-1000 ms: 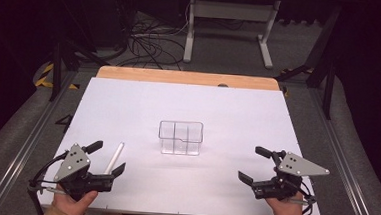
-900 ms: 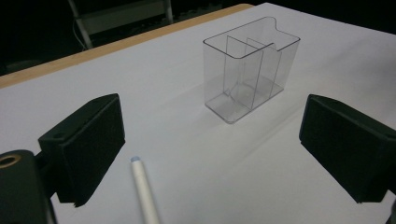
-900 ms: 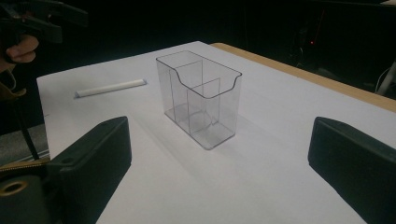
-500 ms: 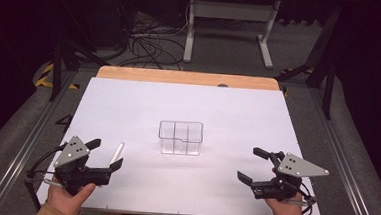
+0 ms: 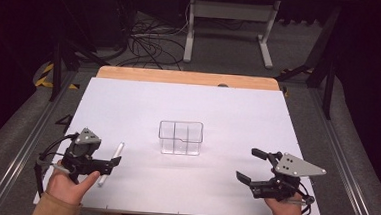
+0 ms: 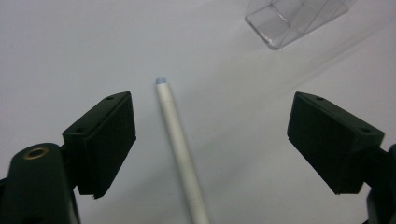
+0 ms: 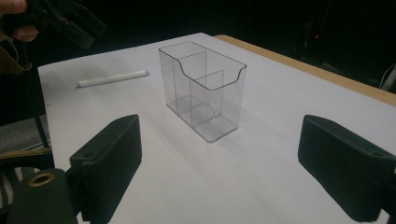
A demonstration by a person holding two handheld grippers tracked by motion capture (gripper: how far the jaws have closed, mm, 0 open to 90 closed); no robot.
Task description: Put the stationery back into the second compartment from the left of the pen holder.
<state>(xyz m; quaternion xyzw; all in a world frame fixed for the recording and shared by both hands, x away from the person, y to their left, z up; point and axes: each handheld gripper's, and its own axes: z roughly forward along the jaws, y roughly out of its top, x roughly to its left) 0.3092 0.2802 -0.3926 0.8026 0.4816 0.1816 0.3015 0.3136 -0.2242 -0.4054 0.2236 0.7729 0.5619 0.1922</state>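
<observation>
A white pen lies on the white board at the front left. My left gripper hovers over it, open. In the left gripper view the pen lies between the jaws, nearer the left pad, and neither pad touches it. These jaws have just been closing. A clear divided box stands upright mid-board. My right gripper rests at the front right, open and aimed at the box. Its jaws have also just been closing, with nothing between them. The right gripper view also shows the pen and the left gripper.
The board lies on a wooden tabletop whose far strip shows behind it. Grey rails run along both sides. Beyond the table are a white metal stand and cables on the floor. The box sits up and to the right of the left gripper.
My left gripper has shifted forward and turned over the pen, which now lies between its jaws. Both grippers' jaws look slightly narrower. The right hand, the pen and the box have stayed put.
</observation>
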